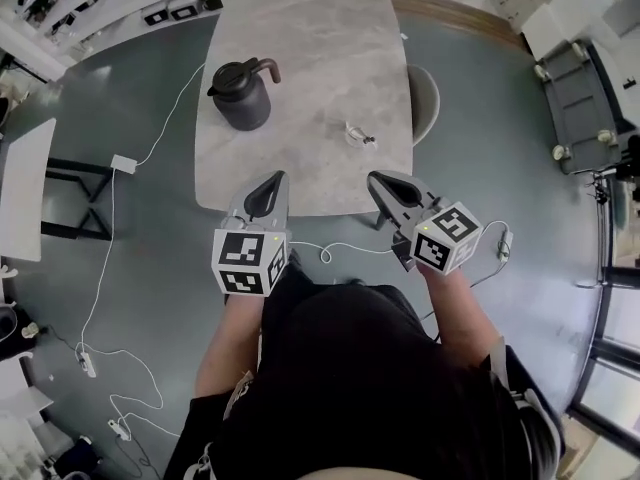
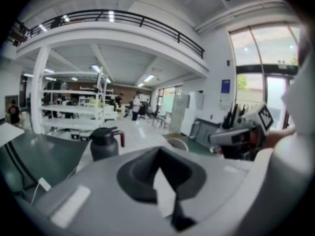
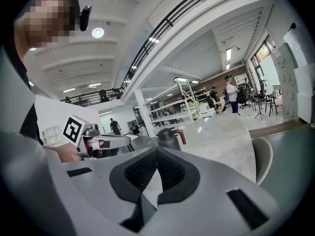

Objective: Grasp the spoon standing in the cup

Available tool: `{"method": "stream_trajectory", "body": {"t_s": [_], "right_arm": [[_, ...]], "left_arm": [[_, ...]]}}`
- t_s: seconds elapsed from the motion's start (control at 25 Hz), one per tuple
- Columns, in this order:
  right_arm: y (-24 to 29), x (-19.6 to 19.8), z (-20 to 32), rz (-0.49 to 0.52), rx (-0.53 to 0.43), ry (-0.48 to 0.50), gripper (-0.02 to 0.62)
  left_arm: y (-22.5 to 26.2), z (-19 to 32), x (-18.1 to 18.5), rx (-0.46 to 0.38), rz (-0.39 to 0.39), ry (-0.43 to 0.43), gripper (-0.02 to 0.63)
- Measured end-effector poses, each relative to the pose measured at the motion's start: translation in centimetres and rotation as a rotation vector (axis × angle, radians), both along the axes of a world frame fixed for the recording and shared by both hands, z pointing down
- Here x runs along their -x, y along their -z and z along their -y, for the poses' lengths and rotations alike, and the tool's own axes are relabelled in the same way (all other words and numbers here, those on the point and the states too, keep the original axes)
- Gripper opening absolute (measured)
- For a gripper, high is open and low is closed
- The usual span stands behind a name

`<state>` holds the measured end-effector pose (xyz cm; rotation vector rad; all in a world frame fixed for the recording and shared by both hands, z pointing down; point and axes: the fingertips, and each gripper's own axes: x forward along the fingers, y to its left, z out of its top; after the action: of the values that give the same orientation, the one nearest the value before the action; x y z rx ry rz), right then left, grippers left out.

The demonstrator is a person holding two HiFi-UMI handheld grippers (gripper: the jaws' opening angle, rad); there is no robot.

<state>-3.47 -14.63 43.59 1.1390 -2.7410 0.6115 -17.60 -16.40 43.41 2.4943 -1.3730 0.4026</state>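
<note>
Two tools hang over the tabletop's near edge: the left gripper and the right gripper, both with jaws closed tight on nothing. The small clear cup with the spoon sits near the right edge, untouched. A dark jug stands by the left edge.

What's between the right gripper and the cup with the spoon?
Nothing. In the head view only bare table lies between the right gripper and the cup; the dark jug stands well off to the left.
</note>
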Motion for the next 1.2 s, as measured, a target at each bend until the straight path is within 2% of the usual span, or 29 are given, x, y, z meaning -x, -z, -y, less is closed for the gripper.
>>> {"method": "stream_trajectory", "body": {"t_s": [0.2,0.4,0.64,0.76,0.92,1.2], "right_arm": [[0.2,4.0,3.3,-0.015,0.016,-0.099,-0.005],[0.0,5.7,3.5,-0.018,0.049,-0.17,-0.005],[-0.3,2.1,4.5,-0.007,0.064,-0.283,-0.005],[-0.6,0.6,5.4,-0.006,0.064,-0.275,-0.005],[-0.1,-1.9,7.1,0.004,0.047,-0.252,-0.005],[-1.0,-7.7,9.6,0.057,0.048,-0.275,-0.005]], "left_arm": [[0.5,5.2,2.3,-0.017,-0.027,-0.12,0.009],[0.2,7.7,3.0,0.0,-0.029,-0.213,0.009],[-0.8,9.0,0.3,0.023,-0.026,-0.29,0.012],[-1.6,9.6,-2.4,0.026,0.002,-0.334,0.015],[-2.5,10.8,-6.0,0.054,0.035,-0.352,0.029],[-4.6,12.0,-11.9,0.102,0.126,-0.423,0.091]]}}
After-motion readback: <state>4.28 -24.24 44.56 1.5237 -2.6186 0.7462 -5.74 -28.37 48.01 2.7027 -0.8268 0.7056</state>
